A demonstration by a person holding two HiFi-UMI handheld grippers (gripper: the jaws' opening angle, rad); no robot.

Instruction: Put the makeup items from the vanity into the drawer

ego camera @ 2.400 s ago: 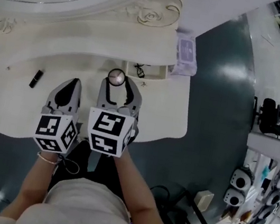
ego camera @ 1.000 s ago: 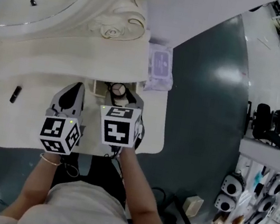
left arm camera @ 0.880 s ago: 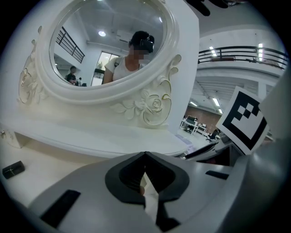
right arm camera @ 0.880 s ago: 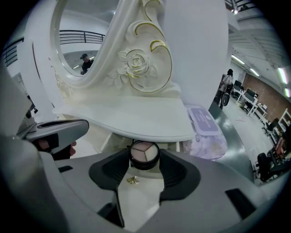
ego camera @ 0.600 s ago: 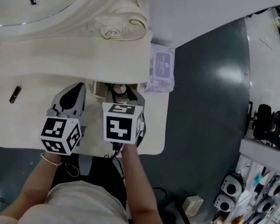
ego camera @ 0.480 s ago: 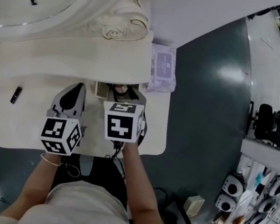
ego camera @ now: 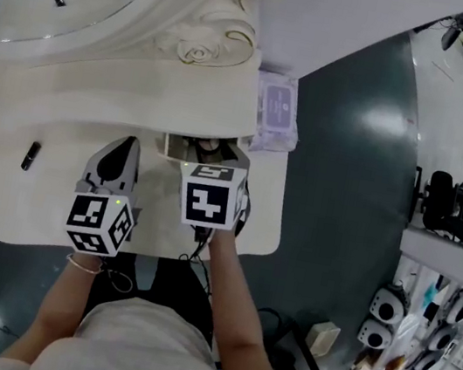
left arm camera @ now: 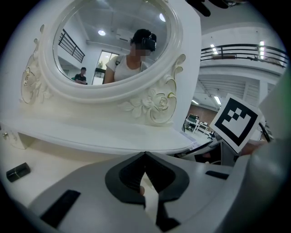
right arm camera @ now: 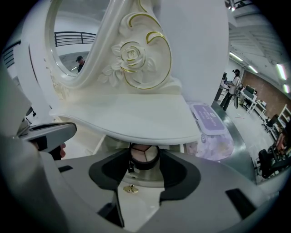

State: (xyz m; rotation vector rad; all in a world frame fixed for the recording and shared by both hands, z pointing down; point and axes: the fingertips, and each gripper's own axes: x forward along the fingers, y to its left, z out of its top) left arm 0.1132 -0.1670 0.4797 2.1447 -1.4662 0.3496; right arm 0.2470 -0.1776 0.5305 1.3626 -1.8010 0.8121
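Observation:
My right gripper (ego camera: 208,151) is shut on a round black-rimmed powder compact (right arm camera: 144,157). It holds the compact under the vanity's shelf (right arm camera: 136,120), over the small open drawer (ego camera: 176,145). The drawer's front with its gold knob (right arm camera: 130,188) shows between the jaws. In the head view the compact (ego camera: 208,145) peeks out just past the right gripper's marker cube. My left gripper (ego camera: 123,146) hovers over the tabletop left of the drawer, shut with nothing in it. A black lipstick (ego camera: 31,155) lies far left on the vanity top (ego camera: 42,200); it also shows as the lipstick (left arm camera: 18,171).
An oval mirror in a carved white frame (ego camera: 196,36) stands at the back. A purple pack of wipes (ego camera: 277,112) lies at the vanity's right end, also seen as the wipes (right arm camera: 210,127). Dark floor (ego camera: 344,200) lies beyond the table's right edge.
The right gripper has carried the compact forward, from above the tabletop in under the shelf at the drawer. The left gripper has stayed in place. The head view has shifted slightly.

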